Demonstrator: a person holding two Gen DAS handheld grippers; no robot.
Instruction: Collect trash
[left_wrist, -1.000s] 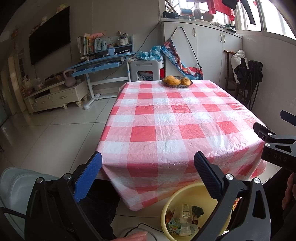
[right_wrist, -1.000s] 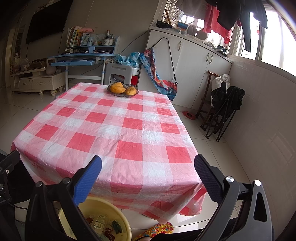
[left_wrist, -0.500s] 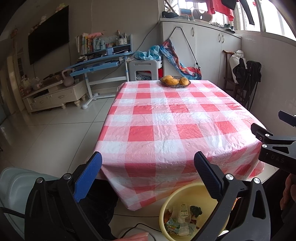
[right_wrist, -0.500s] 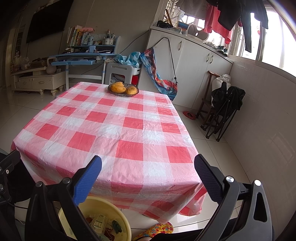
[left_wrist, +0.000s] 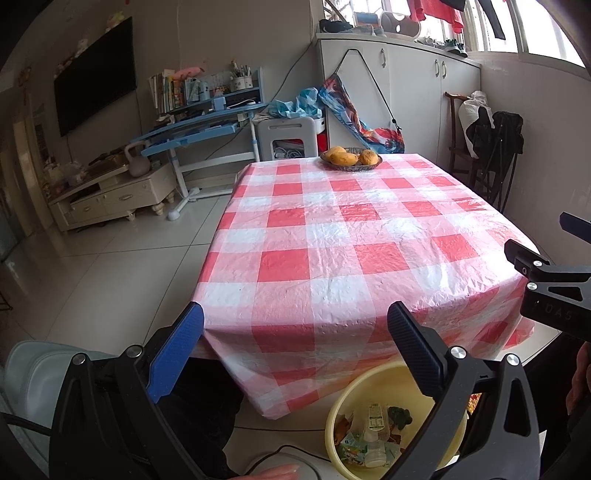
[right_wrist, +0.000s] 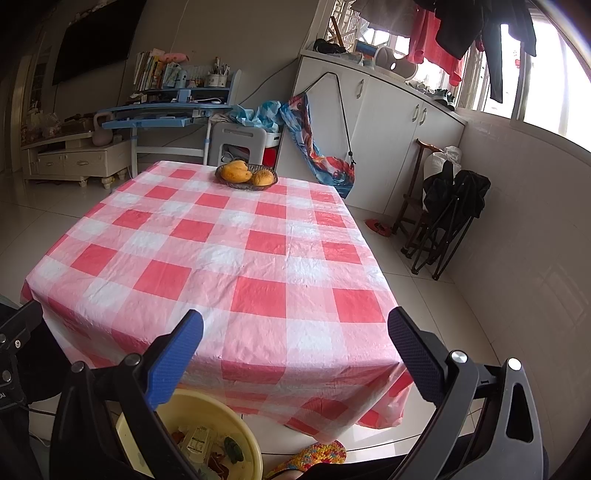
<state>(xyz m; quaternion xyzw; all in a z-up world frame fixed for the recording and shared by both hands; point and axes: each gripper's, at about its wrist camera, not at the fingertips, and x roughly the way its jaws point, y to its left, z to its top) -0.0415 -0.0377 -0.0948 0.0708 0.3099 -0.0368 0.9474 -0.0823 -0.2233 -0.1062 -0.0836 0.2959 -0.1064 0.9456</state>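
With both your left gripper (left_wrist: 295, 345) and right gripper (right_wrist: 295, 345) spread wide and empty, the trash (left_wrist: 371, 434) sits in the yellow basin (left_wrist: 388, 384) below the bench (right_wrist: 236, 258), so collecting looks finished—check for strays.

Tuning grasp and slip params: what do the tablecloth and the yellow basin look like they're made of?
Tablecloth: looks like thin plastic film; it is crinkled, with a soft sheen, and drapes in creases over the edge.
Yellow basin: likely moulded plastic; it has a smooth, uniform, slightly glossy wall with a rolled rim. It holds wrappers and other trash.
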